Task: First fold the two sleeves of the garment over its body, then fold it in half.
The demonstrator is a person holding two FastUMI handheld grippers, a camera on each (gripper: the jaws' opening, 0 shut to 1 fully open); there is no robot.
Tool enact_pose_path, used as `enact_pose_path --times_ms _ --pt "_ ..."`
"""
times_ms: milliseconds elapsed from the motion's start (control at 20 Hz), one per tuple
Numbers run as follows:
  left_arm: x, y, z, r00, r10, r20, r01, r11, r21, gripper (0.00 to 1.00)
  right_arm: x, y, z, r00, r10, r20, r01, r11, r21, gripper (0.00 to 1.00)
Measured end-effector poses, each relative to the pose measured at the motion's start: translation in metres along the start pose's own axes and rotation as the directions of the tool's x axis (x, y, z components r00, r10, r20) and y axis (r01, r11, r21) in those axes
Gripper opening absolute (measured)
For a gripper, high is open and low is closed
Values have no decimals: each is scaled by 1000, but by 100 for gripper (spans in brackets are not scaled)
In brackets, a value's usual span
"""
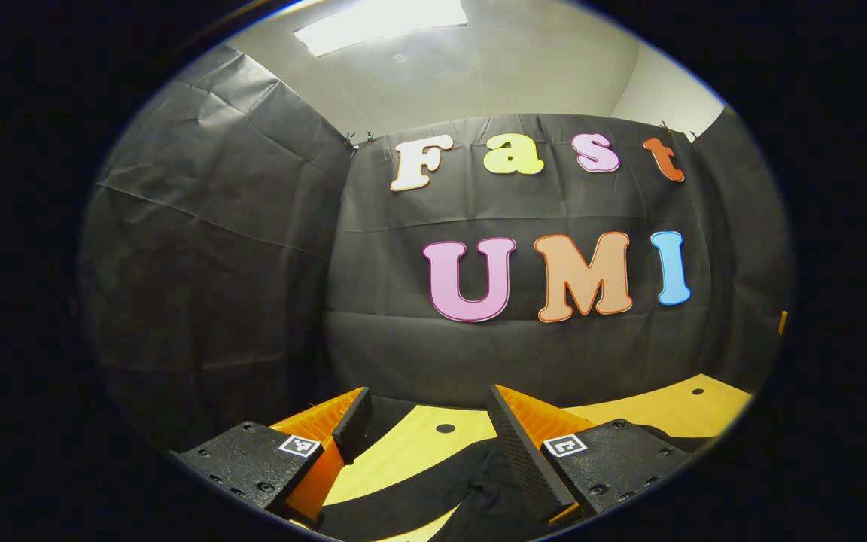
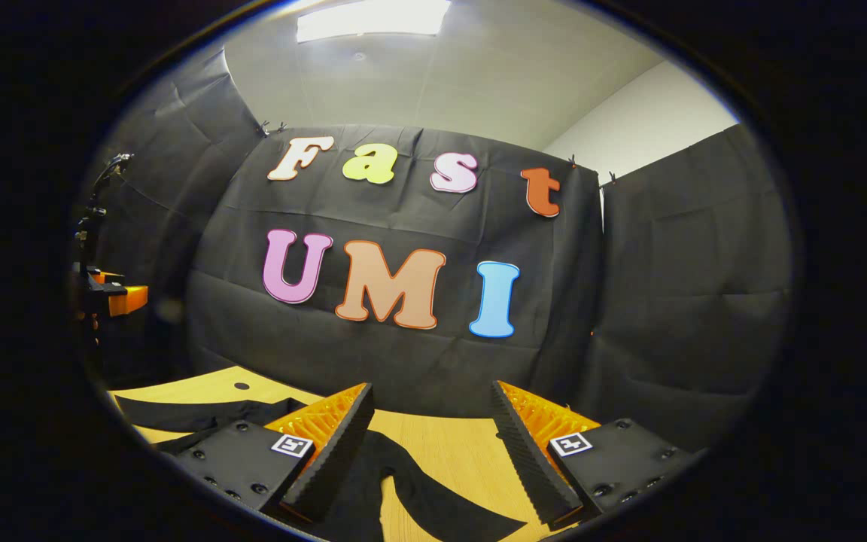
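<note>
The black garment [image 1: 433, 489] lies flat on the wooden table [image 1: 674, 410], low under both cameras. In the left gripper view a band of it crosses the tabletop between and below the fingers. In the right gripper view a long narrow strip, probably a sleeve [image 2: 433, 500], runs out toward a pointed end, with another dark stretch of the cloth lying farther off to that view's left. It looks like thin, soft fabric: light, limp, likely to sag and drag when lifted, and apt to slip out of a shallow pinch. The best hold would seem to be at a sleeve's end or cuff edge, taking the layer well between the ribbed pads so that it can be carried over the body without bunching.

The left tongs [image 1: 427, 421] stand wide apart above the cloth and hold nothing. The right tongs [image 2: 431, 429] are likewise spread wide and empty, poised over the sleeve. No fold looks begun yet.

Round about, the tabletop is bare wood with a few small dark holes [image 1: 445, 427]. The black cloth wall rises close behind it, and at the left edge of the right gripper view an orange and black device [image 2: 114, 293] stands beside the table. Nothing lies on the garment to hinder a fold.
</note>
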State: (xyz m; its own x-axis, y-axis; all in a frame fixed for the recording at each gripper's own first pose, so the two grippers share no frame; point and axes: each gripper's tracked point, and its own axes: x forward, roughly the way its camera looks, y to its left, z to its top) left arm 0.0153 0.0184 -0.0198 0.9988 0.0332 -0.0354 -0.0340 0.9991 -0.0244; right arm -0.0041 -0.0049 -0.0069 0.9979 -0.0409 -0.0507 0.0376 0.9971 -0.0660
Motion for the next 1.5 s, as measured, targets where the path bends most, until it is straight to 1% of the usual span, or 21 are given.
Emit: enact_pose_path --times_ms 50,100,150,200,250,300,350,400,550,700,750,850,900,1100,1150,1200,1250,1350,1500 --pt "-1 -1 -2 1000 1 -1 -1 1000 0 92 0 1 -2 1000 4 -5 -4 1000 7 100" --pt "-1 -1 -4 1000 2 -3 -2 1000 -1 92 0 2 0 1000 9 -4 -9 1000 12 100" --pt "-3 -1 -7 1000 4 -10 -4 1000 -2 90 0 3 0 1000 12 -4 -12 1000 13 98" --pt "-5 -1 -9 1000 5 -18 -5 1000 -1 92 0 4 -1 1000 17 -5 -16 1000 10 98" --pt "-7 0 -10 1000 6 -22 -6 1000 5 92 0 5 -3 1000 23 -8 -23 1000 4 100" --pt "-9 2 -9 1000 12 -23 -11 1000 17 92 2 7 -4 999 30 -13 -30 1000 -2 98" --pt "-9 6 -11 999 21 -25 -20 999 32 92 3 9 -7 999 38 -21 -38 999 -6 98" --pt "-10 10 -10 999 28 -26 -27 999 42 90 5 12 -9 998 48 -30 -48 999 -6 98" --pt "-15 15 -10 998 50 -35 -48 998 42 92 10 25 -14 995 90 -50 -89 996 18 98" --pt "-19 18 -13 997 67 -47 -65 997 40 90 18 33 -16 991 121 -59 -120 992 32 98" --pt "-20 20 -14 996 73 -51 -70 996 49 92 21 35 -16 990 128 -59 -127 991 29 98" --pt "-22 21 -13 995 82 -54 -79 995 64 90 28 36 -16 989 139 -56 -137 990 23 98" --pt "-22 20 -13 995 84 -53 -81 995 64 90 31 37 -17 988 144 -58 -142 989 28 100" --pt "-21 15 -17 994 84 -67 -78 994 79 92 45 43 -18 985 160 -69 -156 986 57 100" --pt "-20 17 -17 994 87 -65 -81 992 93 92 48 47 -17 984 166 -64 -162 985 51 98" --pt "-19 18 -15 994 88 -62 -81 991 105 94 51 51 -15 983 176 -59 -174 984 43 98" --pt "-19 19 -15 994 91 -62 -83 990 117 92 54 57 -15 980 190 -55 -188 981 38 98" --pt "-19 21 -14 993 101 -61 -92 986 138 93 60 68 -17 973 222 -59 -220 975 38 98" --pt "-16 16 -17 991 108 -76 -97 985 139 93 71 77 -21 966 250 -60 -247 967 55 98"
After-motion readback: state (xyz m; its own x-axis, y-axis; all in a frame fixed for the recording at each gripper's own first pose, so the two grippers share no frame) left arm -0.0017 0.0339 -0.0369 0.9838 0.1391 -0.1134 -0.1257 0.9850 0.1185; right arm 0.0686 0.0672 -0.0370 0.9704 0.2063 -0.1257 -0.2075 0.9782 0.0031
